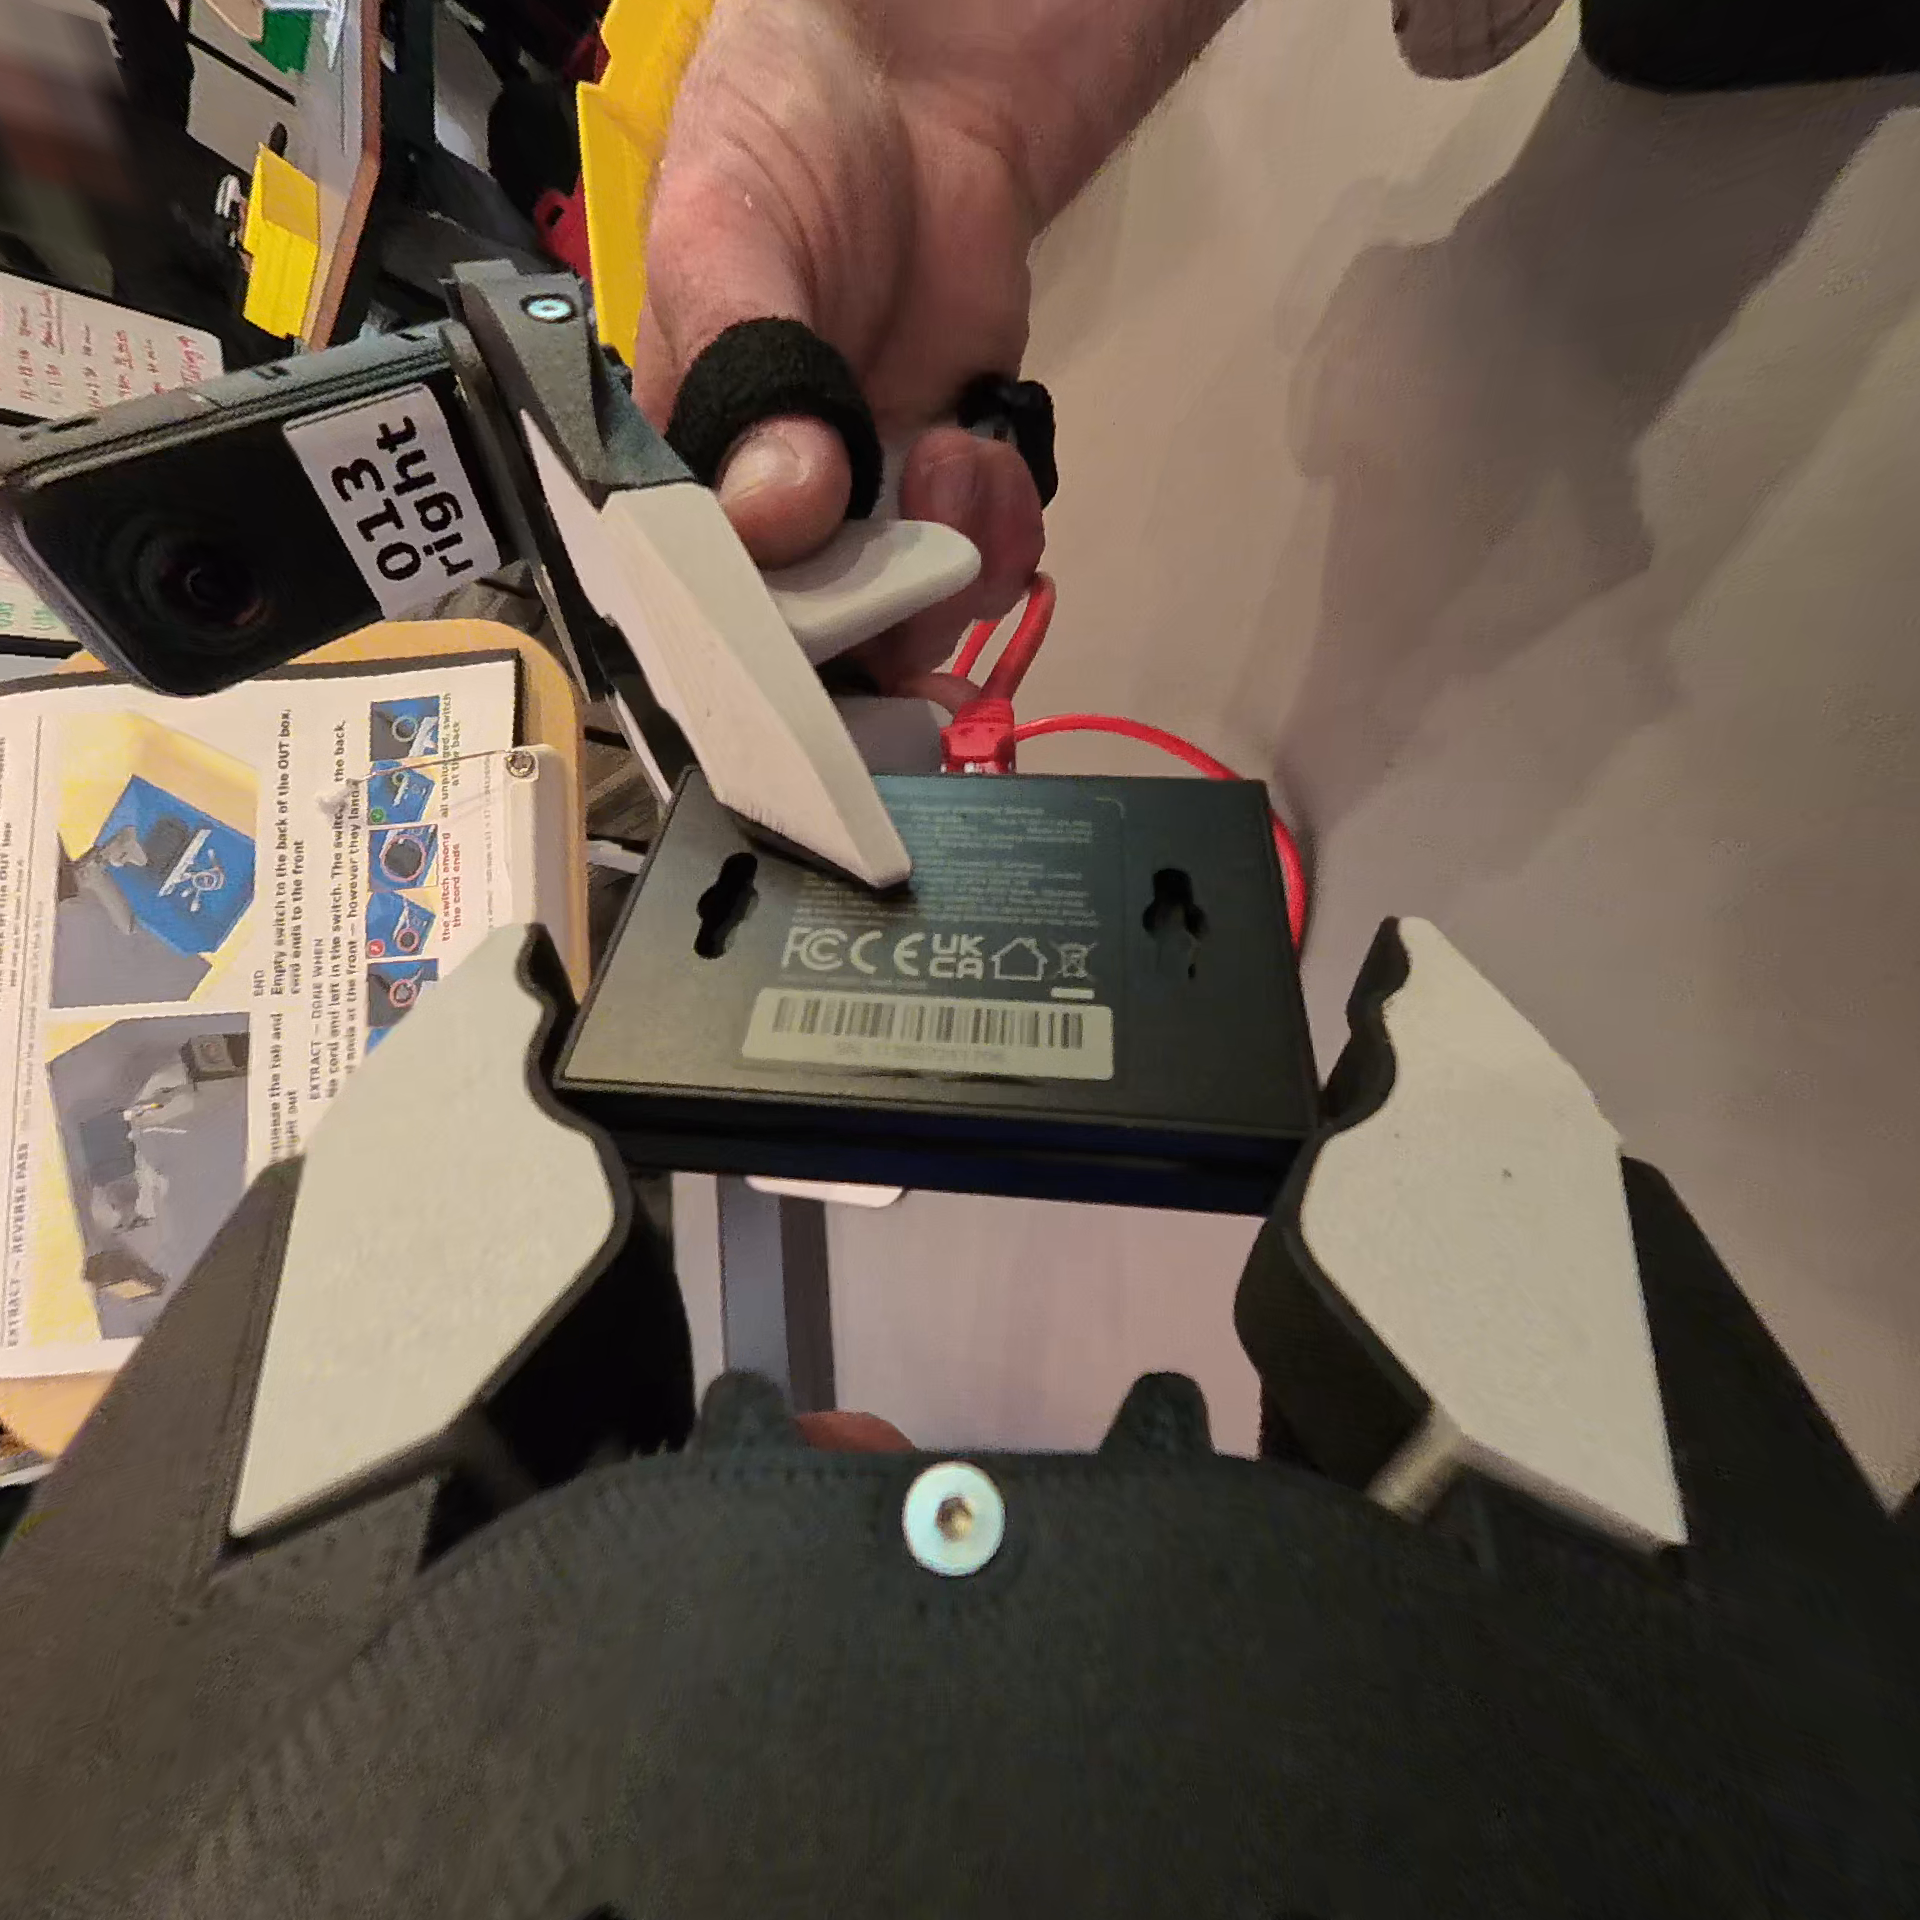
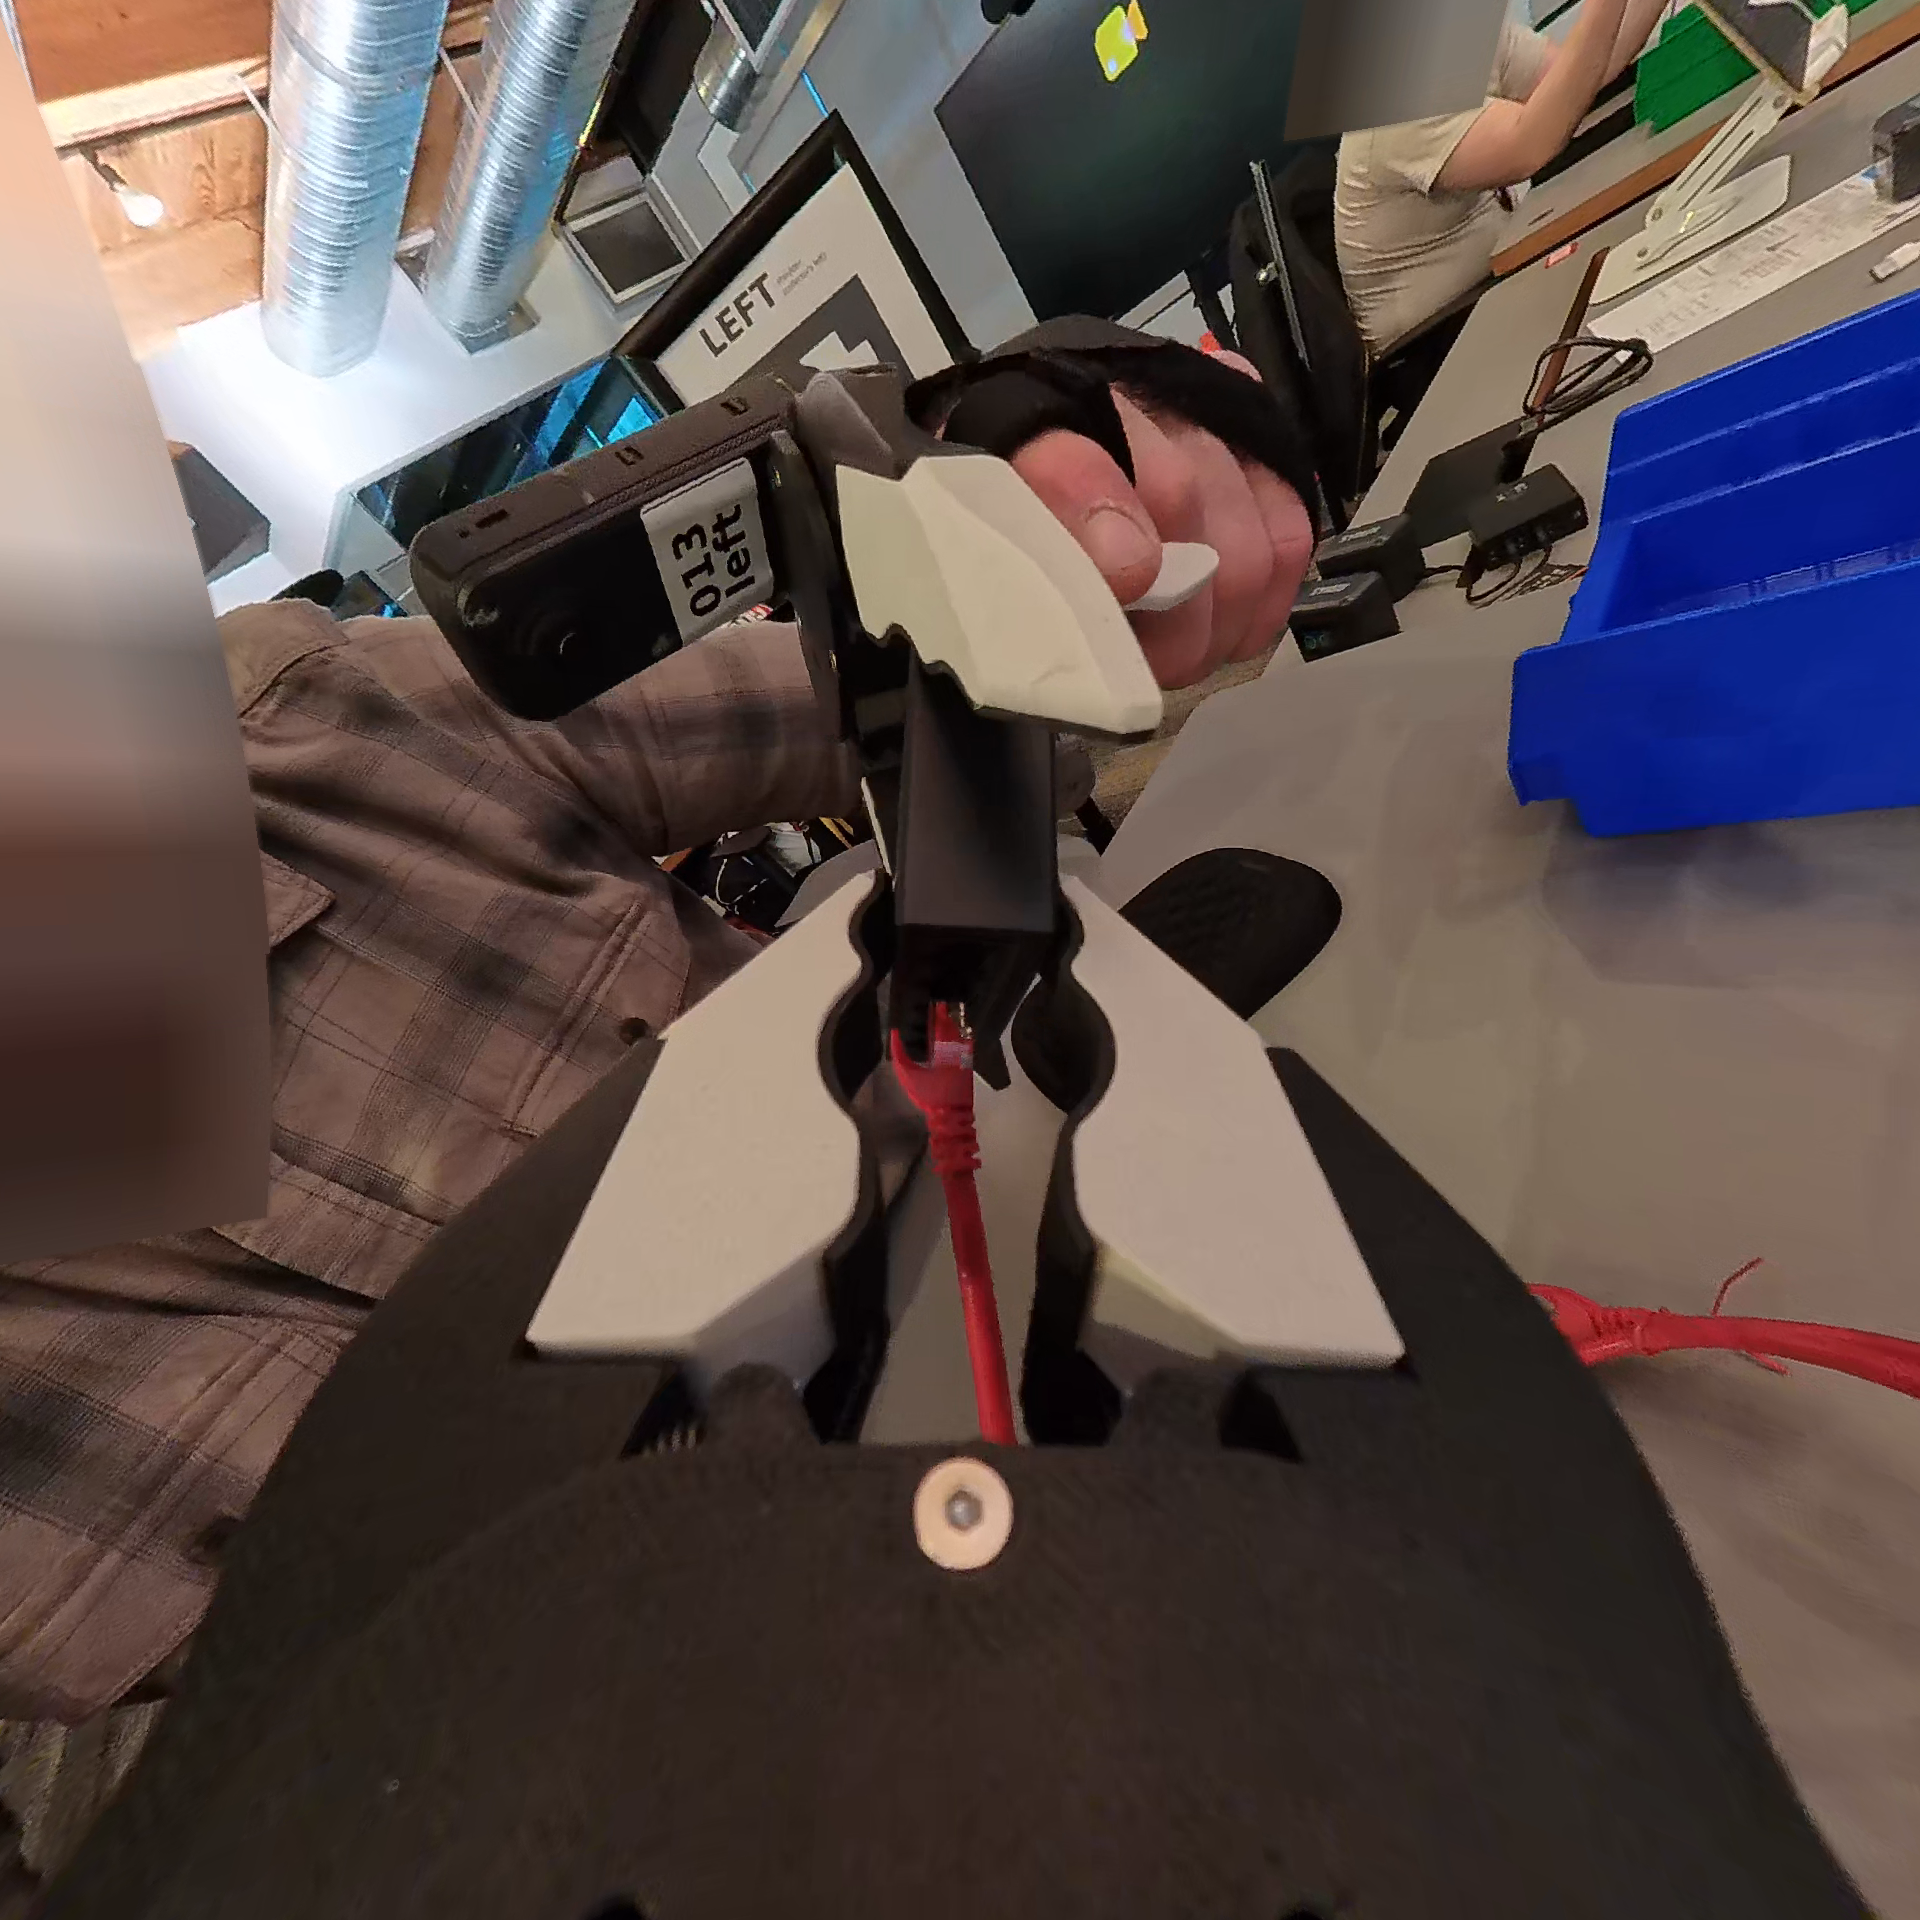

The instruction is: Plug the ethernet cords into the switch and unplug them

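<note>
The black switch [image 1: 935, 987] is held off the table with its underside and barcode sticker up. My left gripper [image 1: 961, 935] is shut on its two short sides. A red ethernet cord [image 1: 1164, 743] is plugged into its far edge. In the right wrist view the switch [image 2: 971, 821] is edge-on and the red plug [image 2: 940, 1049] sits in a port. My right gripper [image 2: 971, 914] straddles the plug, its tips pinching the switch's two flat faces. One of its fingers [image 1: 790, 748] rests on the underside. The cord's other red end [image 2: 1621, 1330] lies on the table.
A blue bin [image 2: 1714, 623] stands on the grey table [image 2: 1455, 1091] at the right, with small black devices [image 2: 1507, 509] behind it. An instruction sheet [image 1: 208, 935] lies at the left. A person's plaid sleeve [image 2: 416, 935] fills the left of the right wrist view. Less than 4 cm separates the two grippers' tips.
</note>
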